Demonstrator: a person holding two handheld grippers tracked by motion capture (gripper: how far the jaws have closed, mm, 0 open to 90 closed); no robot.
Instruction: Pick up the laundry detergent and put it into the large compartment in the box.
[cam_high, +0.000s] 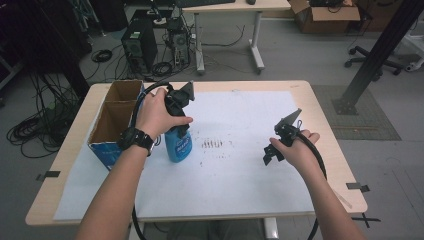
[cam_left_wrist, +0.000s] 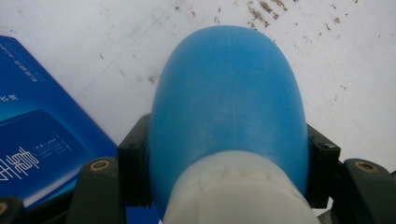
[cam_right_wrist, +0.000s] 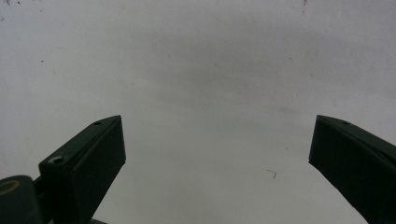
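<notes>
Our left claw (cam_high: 178, 122) clamps the blue bottle (cam_high: 178, 145) beside the cardboard box (cam_high: 107, 127). Our right claw (cam_right_wrist: 217, 163) hangs wide open, empty, over the white sheet (cam_high: 240, 170).

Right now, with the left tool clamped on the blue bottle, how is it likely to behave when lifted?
The blue bottle looks like smooth, rounded plastic, so it may slip or twist in the left tool. The grip sits high near the white neck, so the body could swing. Standing tall and narrow, it probably tips easily.
</notes>
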